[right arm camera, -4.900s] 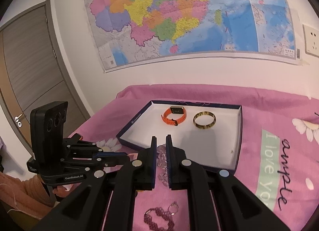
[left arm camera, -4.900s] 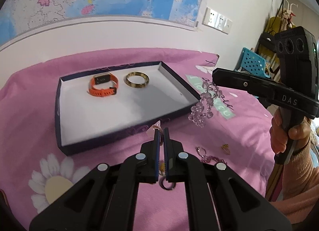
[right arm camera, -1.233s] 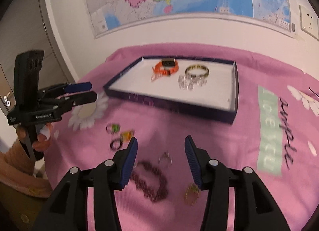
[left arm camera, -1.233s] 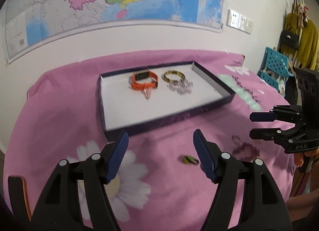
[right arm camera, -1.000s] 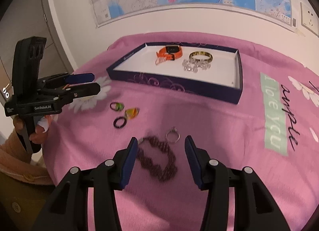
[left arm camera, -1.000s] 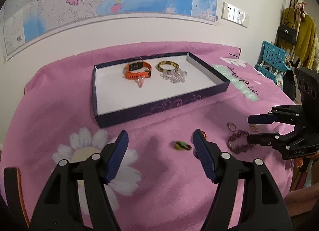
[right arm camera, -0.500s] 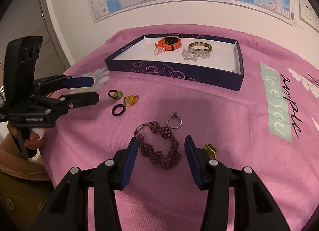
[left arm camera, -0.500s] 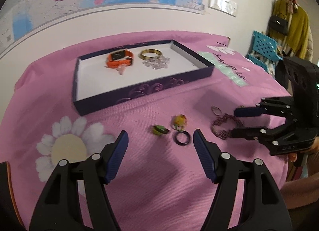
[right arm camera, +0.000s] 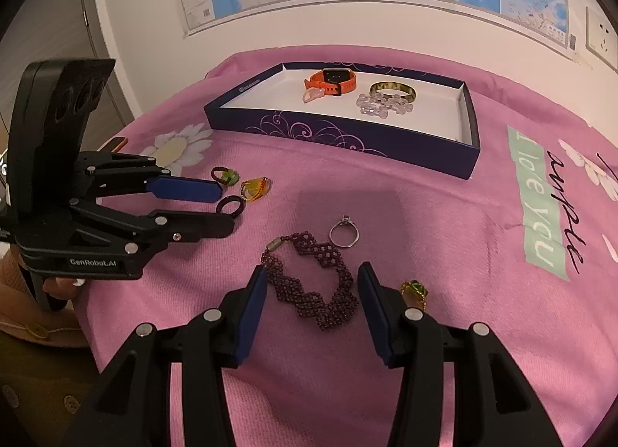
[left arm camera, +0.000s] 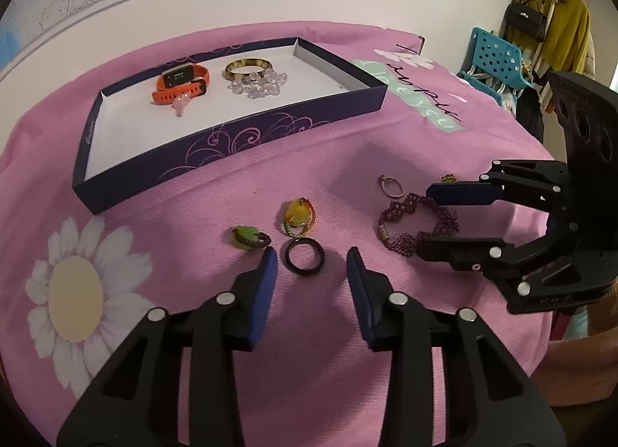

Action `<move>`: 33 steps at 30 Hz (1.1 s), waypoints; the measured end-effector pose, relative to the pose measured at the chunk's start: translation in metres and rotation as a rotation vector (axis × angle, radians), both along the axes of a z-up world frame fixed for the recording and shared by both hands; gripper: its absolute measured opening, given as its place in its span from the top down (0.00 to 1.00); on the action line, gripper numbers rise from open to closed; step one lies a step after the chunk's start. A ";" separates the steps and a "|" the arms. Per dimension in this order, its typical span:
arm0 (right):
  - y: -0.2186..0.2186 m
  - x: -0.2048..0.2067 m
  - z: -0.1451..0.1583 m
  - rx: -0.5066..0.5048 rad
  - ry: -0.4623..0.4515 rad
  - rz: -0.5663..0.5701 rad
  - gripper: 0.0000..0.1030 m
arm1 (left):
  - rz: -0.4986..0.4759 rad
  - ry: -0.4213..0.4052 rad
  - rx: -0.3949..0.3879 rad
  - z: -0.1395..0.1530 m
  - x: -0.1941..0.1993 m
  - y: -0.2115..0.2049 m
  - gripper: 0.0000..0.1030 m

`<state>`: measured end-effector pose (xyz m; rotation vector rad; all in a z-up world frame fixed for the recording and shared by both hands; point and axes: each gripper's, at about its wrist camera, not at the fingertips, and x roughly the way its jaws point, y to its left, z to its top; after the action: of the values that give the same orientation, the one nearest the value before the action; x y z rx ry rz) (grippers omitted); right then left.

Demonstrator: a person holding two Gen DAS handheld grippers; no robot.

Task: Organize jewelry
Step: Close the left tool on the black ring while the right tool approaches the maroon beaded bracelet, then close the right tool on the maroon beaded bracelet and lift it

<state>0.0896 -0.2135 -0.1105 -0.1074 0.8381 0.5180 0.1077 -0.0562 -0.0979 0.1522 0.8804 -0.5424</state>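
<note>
On the pink cloth: six loose pieces lie in front of the box, none yet picked up
Box point(left arm camera: 293, 120): dark, shallow, white inside; holds an orange watch point(left arm camera: 181, 85), a gold bangle point(left arm camera: 246, 66), a clear bead bracelet point(left arm camera: 259, 83) and a small pink charm point(left arm camera: 181, 104)
Left gripper point(left arm camera: 311, 263): fingers spread wide, empty, tips low on either side of the black ring point(left arm camera: 305, 256)
Right gripper point(right arm camera: 312, 284): fingers spread wide, empty, straddling the maroon beaded bracelet point(right arm camera: 314, 284)
Black ring: lies flat between the left fingertips; looks light, stiff and smooth, so likely to skid or flip; best pinched across its outer edge
Maroon beaded bracelet: limp woven beads with a metal clasp at one end; probably sags and swings when lifted; best taken at mid-length, where the zigzag is thickest
Neighbours: green ring point(left arm camera: 249, 237) and yellow pendant point(left arm camera: 299, 217) sit just beyond the black ring; silver ring point(right arm camera: 344, 233) just past the bracelet; small green-gold piece point(right arm camera: 414, 290) just beside the right finger
Risk: closing fingers could nudge the green ring or snag the cloth
Progress: roughly partway, judging by four pieces in the box and six outside
</note>
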 end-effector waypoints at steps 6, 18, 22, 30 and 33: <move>0.004 -0.002 0.000 -0.030 -0.017 0.010 0.69 | 0.011 -0.002 0.012 0.000 0.000 -0.002 0.79; 0.000 -0.002 0.005 0.025 -0.016 0.017 0.93 | 0.019 -0.016 -0.005 0.006 -0.006 0.004 0.79; -0.002 -0.002 0.014 0.055 -0.032 0.013 0.93 | 0.024 -0.038 -0.026 0.014 -0.008 0.009 0.79; -0.004 -0.002 0.033 0.090 -0.078 0.018 0.93 | 0.041 -0.084 -0.047 0.033 -0.009 0.018 0.79; -0.005 0.000 0.040 0.104 -0.095 0.021 0.93 | 0.051 -0.099 -0.059 0.040 -0.008 0.022 0.79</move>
<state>0.0894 -0.2187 -0.0703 -0.0449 0.7162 0.5708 0.0993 -0.0345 -0.0579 0.1019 0.7694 -0.5079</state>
